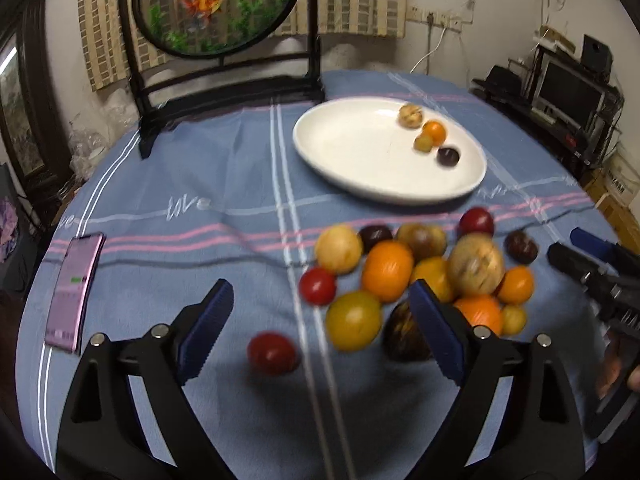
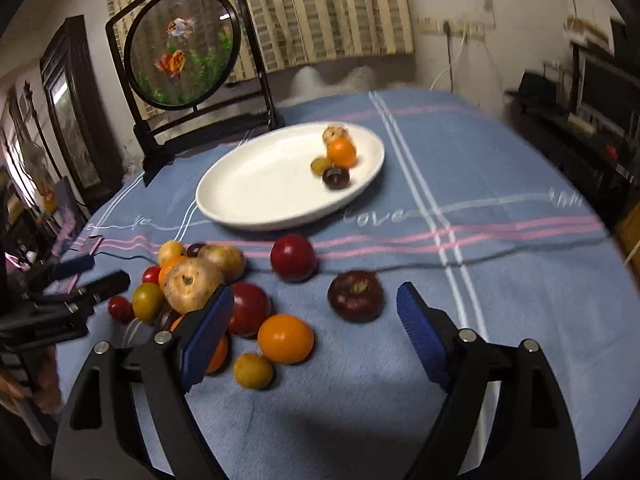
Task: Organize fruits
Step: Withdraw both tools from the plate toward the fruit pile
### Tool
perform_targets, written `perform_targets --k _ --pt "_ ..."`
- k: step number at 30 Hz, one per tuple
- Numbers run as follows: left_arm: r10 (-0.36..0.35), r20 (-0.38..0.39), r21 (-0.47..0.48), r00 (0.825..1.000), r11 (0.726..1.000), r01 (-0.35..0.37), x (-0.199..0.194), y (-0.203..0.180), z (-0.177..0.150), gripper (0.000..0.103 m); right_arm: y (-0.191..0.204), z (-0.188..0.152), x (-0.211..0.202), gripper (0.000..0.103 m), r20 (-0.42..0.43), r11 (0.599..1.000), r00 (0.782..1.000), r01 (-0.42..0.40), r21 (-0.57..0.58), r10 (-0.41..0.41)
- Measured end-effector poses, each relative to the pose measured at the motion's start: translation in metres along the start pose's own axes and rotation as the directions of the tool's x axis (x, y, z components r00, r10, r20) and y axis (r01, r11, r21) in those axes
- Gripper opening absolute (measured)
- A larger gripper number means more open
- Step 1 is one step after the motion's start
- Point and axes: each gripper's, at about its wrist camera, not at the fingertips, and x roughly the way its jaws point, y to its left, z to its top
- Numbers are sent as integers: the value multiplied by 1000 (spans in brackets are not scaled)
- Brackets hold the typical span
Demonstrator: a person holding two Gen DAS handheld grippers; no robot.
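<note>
While both spread wide, left hand-held gripper (image 1: 320,332) over yellow fruit (image 1: 353,320), right hand-held gripper (image 2: 316,332) over orange (image 2: 285,338).

The cloth (image 1: 200,168) on the worktop was blue with white and pink stripes. The plate (image 1: 352,152) was white. The fruits (image 1: 400,272) were orange, yellow, red and dark purple. The tongs (image 1: 320,320) were black with blue pads (image 1: 208,320). The phone (image 1: 72,288) was purple.
</note>
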Motion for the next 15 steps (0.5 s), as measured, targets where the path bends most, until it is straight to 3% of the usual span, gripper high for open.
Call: perform_targets --k 6,15 --pt "6 -3 -17 1000 1000 -6 -4 10 -18 91 -3 -4 0 84 -6 1000 1000 -9 15 9" --pt "9 -59 0 998 1000 -9 16 16 -30 91 17 -10 1 84 -53 994 996 -77 -77 73"
